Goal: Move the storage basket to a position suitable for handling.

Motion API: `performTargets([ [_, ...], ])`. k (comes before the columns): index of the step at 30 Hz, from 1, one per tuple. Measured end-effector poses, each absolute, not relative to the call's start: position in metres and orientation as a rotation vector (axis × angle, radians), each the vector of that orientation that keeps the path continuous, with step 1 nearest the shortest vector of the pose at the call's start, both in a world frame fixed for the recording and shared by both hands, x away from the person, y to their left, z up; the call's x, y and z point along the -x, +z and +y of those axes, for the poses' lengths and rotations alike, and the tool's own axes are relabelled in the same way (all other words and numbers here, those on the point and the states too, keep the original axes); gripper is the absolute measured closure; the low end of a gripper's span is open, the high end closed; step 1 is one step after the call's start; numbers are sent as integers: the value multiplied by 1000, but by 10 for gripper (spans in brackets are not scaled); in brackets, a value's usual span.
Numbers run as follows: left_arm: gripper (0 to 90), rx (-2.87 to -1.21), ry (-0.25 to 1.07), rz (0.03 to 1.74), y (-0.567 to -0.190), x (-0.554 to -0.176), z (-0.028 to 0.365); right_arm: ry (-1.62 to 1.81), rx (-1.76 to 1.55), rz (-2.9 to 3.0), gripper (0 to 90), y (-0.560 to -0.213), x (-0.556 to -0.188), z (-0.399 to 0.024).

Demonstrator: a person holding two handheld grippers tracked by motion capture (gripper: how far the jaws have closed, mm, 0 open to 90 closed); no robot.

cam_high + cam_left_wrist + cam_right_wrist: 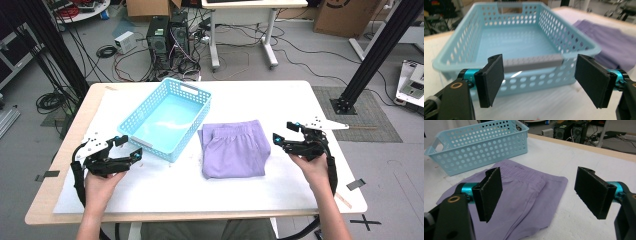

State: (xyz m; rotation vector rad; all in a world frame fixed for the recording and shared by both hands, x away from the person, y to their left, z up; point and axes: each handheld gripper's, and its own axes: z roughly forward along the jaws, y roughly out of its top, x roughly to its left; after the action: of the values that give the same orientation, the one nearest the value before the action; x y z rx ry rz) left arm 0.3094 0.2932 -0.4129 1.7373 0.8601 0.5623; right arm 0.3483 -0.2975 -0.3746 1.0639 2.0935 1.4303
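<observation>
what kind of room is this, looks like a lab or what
Most likely a lab or workshop set up for recording. Desktop computer towers stand on the floor amid loose cables, black frame posts flank the table, and cardboard boxes sit at the back.

Bright, even overhead light, soft shadows, slightly blurred and grainy throughout.
</observation>
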Motion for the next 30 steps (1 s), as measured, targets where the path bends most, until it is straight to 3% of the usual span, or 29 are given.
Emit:
performTargets([
  [11, 237, -1780, 509, 943, -428, -316, 290, 1430, -1061, 2097, 229, -376, -345, -297],
  [16, 237, -1745, 396, 956, -432, -322, 285, 1429, -1065, 2100, 229, -376, -345, -296],
  [20, 237, -1767, 416, 966, -430, -321, 282, 1420, -1059, 2101, 229, -378, -346, -296],
  [30, 237, -1676, 291, 1017, -432, -326, 281, 1413, -1053, 2113, 229, -379, -345, -292],
])
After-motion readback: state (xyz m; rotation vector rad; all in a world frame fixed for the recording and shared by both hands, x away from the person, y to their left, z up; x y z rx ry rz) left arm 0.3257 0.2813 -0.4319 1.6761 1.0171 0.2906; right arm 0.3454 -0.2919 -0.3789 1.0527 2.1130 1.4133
